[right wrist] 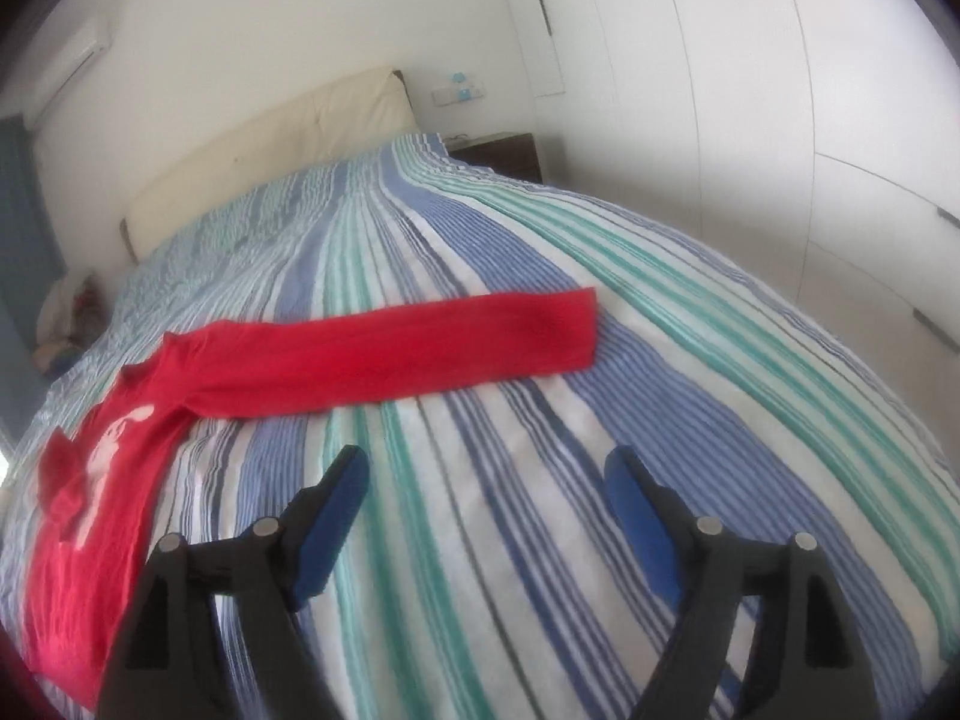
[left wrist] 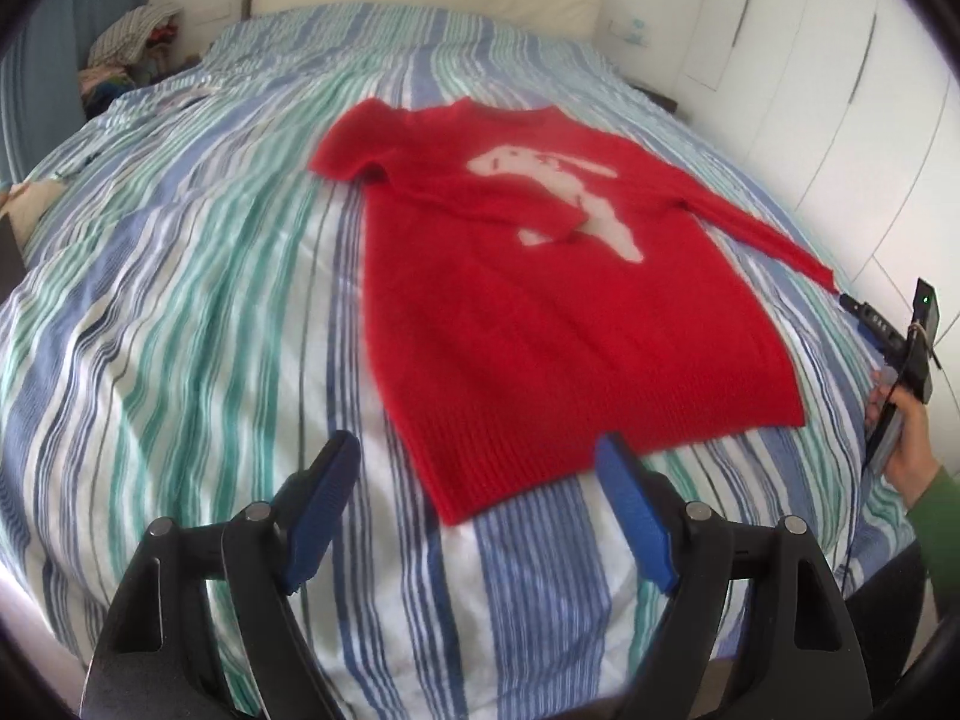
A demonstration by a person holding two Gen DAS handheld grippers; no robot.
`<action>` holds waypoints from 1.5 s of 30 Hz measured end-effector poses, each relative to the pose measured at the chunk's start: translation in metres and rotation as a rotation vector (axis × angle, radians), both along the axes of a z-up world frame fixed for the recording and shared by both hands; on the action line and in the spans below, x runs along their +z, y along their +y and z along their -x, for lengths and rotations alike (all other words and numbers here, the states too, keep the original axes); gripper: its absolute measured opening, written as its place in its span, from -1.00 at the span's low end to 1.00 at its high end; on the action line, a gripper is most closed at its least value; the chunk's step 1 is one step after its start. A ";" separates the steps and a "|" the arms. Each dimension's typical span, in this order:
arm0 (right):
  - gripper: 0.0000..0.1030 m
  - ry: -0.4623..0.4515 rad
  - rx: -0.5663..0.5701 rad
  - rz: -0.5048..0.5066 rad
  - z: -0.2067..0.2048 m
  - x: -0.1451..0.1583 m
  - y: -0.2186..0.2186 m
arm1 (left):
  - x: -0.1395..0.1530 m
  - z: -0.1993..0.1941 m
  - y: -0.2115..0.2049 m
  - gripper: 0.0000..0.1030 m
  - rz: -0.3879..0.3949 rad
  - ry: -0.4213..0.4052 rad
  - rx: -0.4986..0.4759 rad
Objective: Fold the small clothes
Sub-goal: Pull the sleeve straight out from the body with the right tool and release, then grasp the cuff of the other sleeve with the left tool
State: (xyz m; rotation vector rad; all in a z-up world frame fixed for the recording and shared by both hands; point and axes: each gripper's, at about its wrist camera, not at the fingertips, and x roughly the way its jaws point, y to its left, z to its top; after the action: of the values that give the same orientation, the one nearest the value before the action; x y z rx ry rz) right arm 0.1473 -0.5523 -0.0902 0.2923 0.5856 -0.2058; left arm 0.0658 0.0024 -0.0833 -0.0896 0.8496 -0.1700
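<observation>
One red sweater (left wrist: 540, 312) lies flat, one sleeve folded across.

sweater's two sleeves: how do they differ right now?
The sleeve on the right gripper's side lies stretched out straight across the striped bedcover, away from the body. The other sleeve is folded inward and lies across the sweater's chest, partly covering the white print. So the first rests on the bedcover, the second on the sweater itself. Both are red knit and neither is held by a gripper.
</observation>
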 end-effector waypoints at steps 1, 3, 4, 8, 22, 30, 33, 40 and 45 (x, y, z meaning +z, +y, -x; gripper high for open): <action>0.60 -0.012 0.001 0.012 0.003 -0.005 0.009 | -0.002 0.000 -0.003 0.69 -0.003 -0.039 -0.015; 0.62 -0.004 0.017 0.045 0.006 -0.017 0.022 | -0.011 0.000 -0.009 0.70 -0.029 -0.111 -0.049; 0.62 -0.001 0.021 0.070 0.004 -0.020 0.027 | -0.019 -0.001 -0.012 0.70 -0.061 -0.137 -0.067; 0.65 -0.013 0.017 0.083 0.004 -0.019 0.027 | -0.060 -0.010 -0.012 0.75 -0.144 -0.128 -0.061; 0.65 0.030 0.015 0.059 -0.003 -0.026 0.021 | 0.004 0.006 0.009 0.90 -0.068 -0.166 -0.040; 0.71 0.101 0.008 0.061 -0.013 -0.036 0.022 | 0.076 -0.108 -0.045 0.99 -0.162 -0.139 -0.326; 0.71 0.079 0.007 0.048 -0.010 -0.037 0.020 | 0.041 -0.158 -0.083 0.98 -0.243 -0.021 -0.490; 0.71 0.059 0.010 0.009 -0.007 -0.038 0.015 | -0.046 -0.231 -0.104 0.36 -0.268 0.220 -0.437; 0.72 0.079 0.010 0.023 -0.010 -0.039 0.017 | -0.014 -0.241 -0.062 -0.93 -0.045 0.194 -0.258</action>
State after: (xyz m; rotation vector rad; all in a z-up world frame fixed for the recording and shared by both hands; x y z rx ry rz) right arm 0.1575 -0.5353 -0.1289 0.2595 0.6622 -0.2149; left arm 0.3067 -0.0595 -0.0969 0.0469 1.0576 -0.3887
